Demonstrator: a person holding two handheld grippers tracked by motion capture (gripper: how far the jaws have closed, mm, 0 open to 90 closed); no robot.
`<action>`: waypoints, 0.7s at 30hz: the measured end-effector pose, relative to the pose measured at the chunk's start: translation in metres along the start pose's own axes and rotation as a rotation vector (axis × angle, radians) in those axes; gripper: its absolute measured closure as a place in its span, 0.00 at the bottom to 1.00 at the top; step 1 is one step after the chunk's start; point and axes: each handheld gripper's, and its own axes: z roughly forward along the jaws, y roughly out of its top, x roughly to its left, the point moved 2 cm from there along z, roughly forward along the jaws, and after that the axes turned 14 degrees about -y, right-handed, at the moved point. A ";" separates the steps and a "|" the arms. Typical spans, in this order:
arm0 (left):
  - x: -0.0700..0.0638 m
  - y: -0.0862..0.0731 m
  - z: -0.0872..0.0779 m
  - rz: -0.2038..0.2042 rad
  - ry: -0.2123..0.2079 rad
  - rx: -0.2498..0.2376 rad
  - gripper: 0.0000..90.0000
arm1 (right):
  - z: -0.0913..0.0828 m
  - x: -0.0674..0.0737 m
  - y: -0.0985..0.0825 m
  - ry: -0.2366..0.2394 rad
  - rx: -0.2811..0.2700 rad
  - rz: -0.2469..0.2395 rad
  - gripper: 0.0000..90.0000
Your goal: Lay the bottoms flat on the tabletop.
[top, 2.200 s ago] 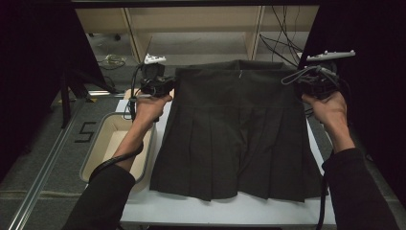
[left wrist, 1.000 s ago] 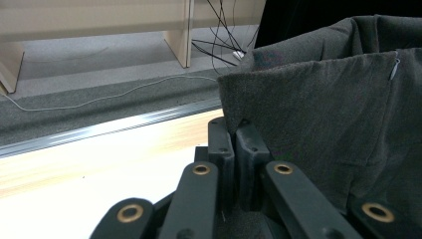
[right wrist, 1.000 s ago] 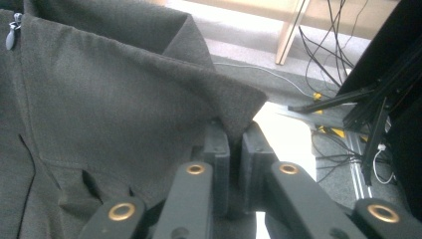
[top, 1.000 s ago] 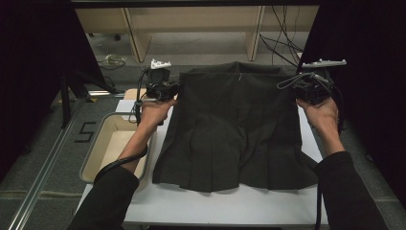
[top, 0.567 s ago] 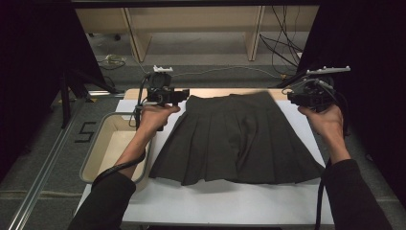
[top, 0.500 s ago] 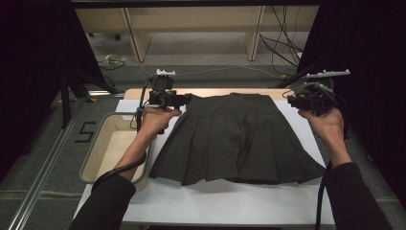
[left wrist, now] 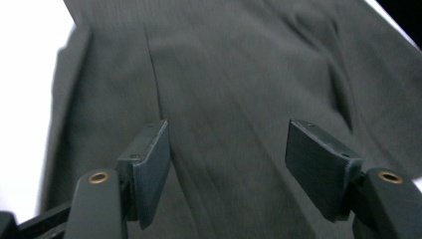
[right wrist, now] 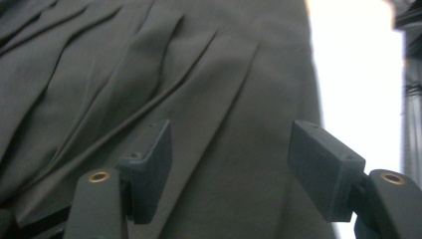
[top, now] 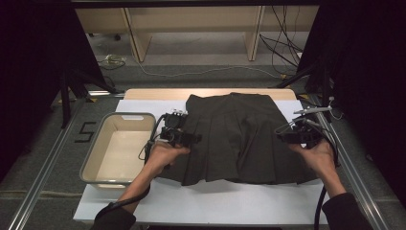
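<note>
The dark grey pleated cloth skirt (top: 239, 139) now lies flat on the white tabletop (top: 201, 203), with its narrow waist at the far side and its wide hem near the person. A little while ago it was held up in the air by its top corners and hung down over the tabletop. Then it was laid down, with both hands at the far end by the waist.

Now both hands have come back toward the person and sit lower. The left tongs (top: 190, 139) are over the left side of the skirt, about halfway down. The right tongs (top: 281, 136) are over the right side, about halfway down too.

Both tongs were pinched on the cloth a moment ago. Their jaws have just been opening, and now they stand wide apart and hold nothing. In the left gripper view and the right gripper view, the skirt lies under the gap and no fold is pinched between the pads.

A cream plastic tub (top: 95, 153) sits just beside the skirt on the left, in the same place as before.
</note>
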 end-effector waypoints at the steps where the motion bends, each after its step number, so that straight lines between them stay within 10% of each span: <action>1: 0.001 -0.005 0.001 -0.005 -0.008 0.001 0.37 | 0.002 0.003 -0.005 0.015 0.006 0.000 0.38; 11: -0.007 -0.038 0.008 -0.061 -0.091 0.053 0.37 | 0.011 0.043 -0.032 0.099 0.082 -0.053 0.38; 21: -0.034 -0.057 0.044 0.026 -0.090 0.176 0.41 | 0.017 0.081 -0.041 0.142 0.125 -0.147 0.38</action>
